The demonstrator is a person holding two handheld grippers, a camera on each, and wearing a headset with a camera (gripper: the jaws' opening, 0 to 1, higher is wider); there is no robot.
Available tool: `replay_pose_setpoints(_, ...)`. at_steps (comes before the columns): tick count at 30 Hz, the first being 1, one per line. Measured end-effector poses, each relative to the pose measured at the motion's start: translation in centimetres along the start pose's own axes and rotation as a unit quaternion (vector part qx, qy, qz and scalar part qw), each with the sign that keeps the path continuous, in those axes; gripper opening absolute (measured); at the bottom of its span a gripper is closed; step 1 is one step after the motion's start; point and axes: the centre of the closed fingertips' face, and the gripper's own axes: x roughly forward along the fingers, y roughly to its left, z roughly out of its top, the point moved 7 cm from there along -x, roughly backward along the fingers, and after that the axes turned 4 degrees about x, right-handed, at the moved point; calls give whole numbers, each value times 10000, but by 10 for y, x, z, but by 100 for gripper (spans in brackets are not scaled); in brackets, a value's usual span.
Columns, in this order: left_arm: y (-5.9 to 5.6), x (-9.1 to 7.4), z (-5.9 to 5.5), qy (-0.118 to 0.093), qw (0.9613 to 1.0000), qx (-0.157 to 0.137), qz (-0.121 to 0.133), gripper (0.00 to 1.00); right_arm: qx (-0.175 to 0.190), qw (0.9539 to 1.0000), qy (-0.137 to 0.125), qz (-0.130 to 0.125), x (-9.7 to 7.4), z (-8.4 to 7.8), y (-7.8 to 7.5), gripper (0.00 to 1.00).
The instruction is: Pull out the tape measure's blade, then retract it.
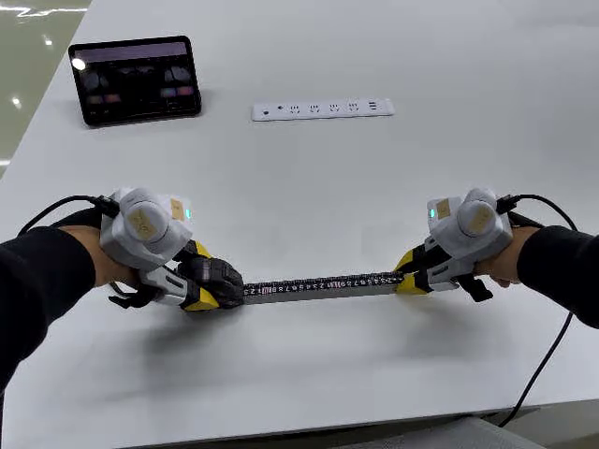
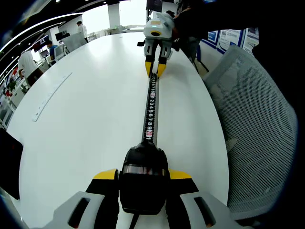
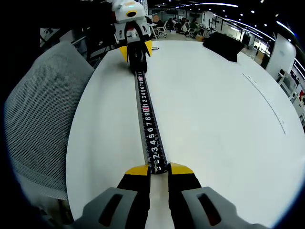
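The left gripper (image 1: 201, 277), at 8 o'clock in the head view, has its yellow-tipped jaws pinching the tape measure's black case (image 1: 215, 279) from both sides. In the left gripper view the case (image 2: 144, 179) sits at 6 o'clock between those tips. The black blade (image 2: 150, 105) leaves its mouth and runs straight toward 12 o'clock over the white table (image 2: 95, 119).

White numerals are printed along the blade. In the left gripper view 2 to 9 can be read just past the case, and the digits farther out are too small to make out. In the right gripper view the blade (image 3: 147, 119) reads 2, 3, 4, 5, 6, 7, 8, 9 going away from the tips, then a red-marked figure, then more digits that shrink toward the case (image 3: 136, 56) at 12 o'clock.

The right gripper (image 3: 158, 169) has its jaws pressed close together on the blade's free end. In the head view this gripper (image 1: 409, 272) is at 3 o'clock, and the blade (image 1: 323, 285) stretches level between the two grippers, low over the table. A black cable (image 1: 552, 346) trails from it toward 5 o'clock. A grey mesh chair (image 2: 257, 119) stands beside the table's edge.

Farther off, a white power strip (image 1: 323, 109) lies at 12 o'clock. A dark tablet (image 1: 136, 79) lies at 11 o'clock, and its screen is too blurred to read.
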Motion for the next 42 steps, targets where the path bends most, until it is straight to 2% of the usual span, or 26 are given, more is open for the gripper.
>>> replay_pose_setpoints(18,1,1,0,-95,9999,-40,-10,34,9,9999,100,49,0,1,-2,9)
replay_pose_setpoints(20,0,0,1,-109,9999,56,-5,34,-9,9999,115,52,0,1,-1,10)
replay_pose_setpoints(25,1,-1,0,-372,9987,-334,80,36,41,10000,41,65,0,1,-2,11)
replay_pose_setpoints(26,1,-3,2,-490,9973,-544,70,36,367,9993,11,61,-1,1,-2,12)
replay_pose_setpoints(27,1,-5,3,-633,9960,-628,25,36,550,9985,-45,39,0,2,-2,12)
replay_pose_setpoints(28,2,-8,5,-791,9945,-688,43,37,442,9990,-30,0,0,2,-3,12)
replay_pose_setpoints(29,4,-10,4,-782,9942,-722,150,39,431,9991,-21,-35,1,2,-2,12)
replay_pose_setpoints(30,8,-12,2,-764,9930,-829,349,45,395,9992,-44,-102,1,2,-1,13)
replay_pose_setpoints(32,10,-15,1,-804,9905,-986,527,57,434,9989,-36,-162,1,2,1,13)
replay_pose_setpoints(33,11,-18,0,-885,9878,-1114,627,63,448,9984,-48,-329,1,3,0,15)
replay_pose_setpoints(35,10,-20,-4,-934,9859,-1175,737,72,466,9976,-169,-481,-1,5,-3,25)
replay_pose_setpoints(37,9,-24,-11,-987,9810,-1368,962,85,602,9959,-401,-552,-6,8,-4,29)
replay_pose_setpoints(38,13,-26,-13,-1200,9749,-1334,1318,94,574,9956,-434,-603,-10,8,-3,30)
replay_pose_setpoints(39,11,-30,-16,-1220,9733,-1330,1418,98,575,9950,-478,-659,-13,8,-2,31)
replay_pose_setpoints(40,6,-33,-23,-1185,9695,-1596,1433,100,642,9932,-635,-733,-17,10,0,32)
replay_pose_setpoints(42,3,-35,-33,-1150,9635,-1868,1532,100,790,9902,-738,-884,-23,10,3,37)
